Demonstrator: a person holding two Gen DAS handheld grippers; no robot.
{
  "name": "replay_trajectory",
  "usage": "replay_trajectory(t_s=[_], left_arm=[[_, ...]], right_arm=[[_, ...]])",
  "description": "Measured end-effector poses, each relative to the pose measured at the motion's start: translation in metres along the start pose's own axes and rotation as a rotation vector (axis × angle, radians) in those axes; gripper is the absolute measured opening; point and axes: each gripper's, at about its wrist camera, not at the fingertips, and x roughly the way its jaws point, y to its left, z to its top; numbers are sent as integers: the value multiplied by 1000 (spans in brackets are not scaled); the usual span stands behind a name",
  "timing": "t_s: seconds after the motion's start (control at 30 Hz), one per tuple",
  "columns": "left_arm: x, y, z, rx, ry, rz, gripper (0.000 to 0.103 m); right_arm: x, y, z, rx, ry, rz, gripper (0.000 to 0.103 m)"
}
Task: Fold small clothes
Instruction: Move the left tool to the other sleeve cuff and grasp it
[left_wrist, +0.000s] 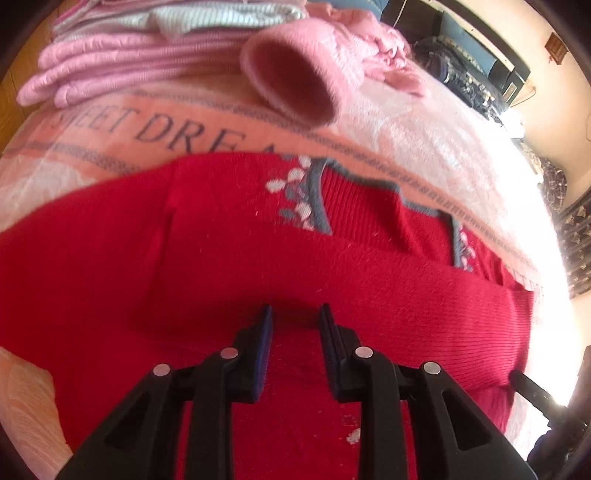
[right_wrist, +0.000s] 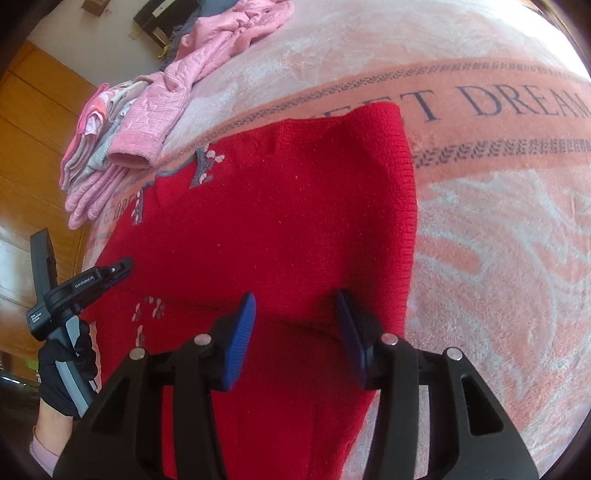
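**Red sweater on the "Sweet Dreams" blanket, both grippers parted over it**

So the red sweater (left_wrist: 332, 266) is lying spread across a pink blanket (right_wrist: 498, 221) with "SWEET DREAM" lettering running along a salmon band. It's a knit piece with grey trim and little white flower-ish patterns near the far edge, and it looks partly folded already, with one panel lapped over the body and a ribbed edge showing on its right side in the right wrist view.

The left gripper (left_wrist: 295, 314) sits right down at the near part of the sweater, fingers spread with a gap between the blue pads, nothing pinched between them. Whether the tips actually press into the fabric is hard to say. The right gripper (right_wrist: 295, 299) is the same deal: blue pads apart, red knit visible between them, not grasping anything.

In the right wrist view the left gripper's body shows off to the left, held by a black-gloved hand (right_wrist: 66, 365) with a pink cuff below it.

Further back there's a pile of folded pink clothes (left_wrist: 122, 70) near the blanket's edge, and a loose pink sweater (left_wrist: 314, 55) with its sleeve opening facing the left camera. An orange wooden panel (right_wrist: 33, 147) is beyond the bed.
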Motion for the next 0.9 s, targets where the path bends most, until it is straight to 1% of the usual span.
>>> replay_trajectory(t_s=[0.03, 0.1, 0.17, 0.23, 0.3, 0.33, 0.37, 0.4, 0.5, 0.6, 0.63, 0.73, 0.83, 0.9], left_arm=[[0, 1, -1, 0, -10, -11, 25], [-3, 2, -1, -1, -8, -25, 25], [-8, 4, 1, 4, 3, -27, 25], [-23, 10, -1, 8, -7, -22, 27], [-45, 24, -5, 12, -37, -32, 36], [-56, 36, -8, 0, -49, -33, 45], [-67, 51, -12, -20, -61, -40, 49], [-76, 69, -16, -43, -69, -40, 49], [-102, 135, -34, -135, -80, 7, 49], [-130, 208, -54, -243, -105, 82, 49], [-139, 235, -61, -285, -113, 107, 49], [-163, 311, -82, -444, -138, 139, 49], [-184, 377, -99, -596, -193, 136, 49], [-191, 416, -109, -693, -229, 91, 49]], right_arm=[[1, 0, -1, -6, -10, 2, 46], [2, 4, 0, -25, -2, -4, 52], [0, 8, 2, -35, 14, -24, 53], [-10, 15, 0, -34, -3, -34, 54], [-25, 25, -4, -48, -35, -10, 58], [-31, 31, -8, -58, -41, -5, 60], [-35, 37, -13, -68, -43, -5, 63], [-39, 43, -19, -80, -46, -3, 64], [-43, 64, -35, -126, -27, 0, 68], [-40, 84, -51, -171, -8, 4, 68], [-38, 91, -55, -183, 1, 8, 68], [-32, 109, -66, -207, 21, 21, 68], [-25, 126, -75, -234, 34, 15, 68], [-20, 136, -80, -245, 47, 12, 68]])
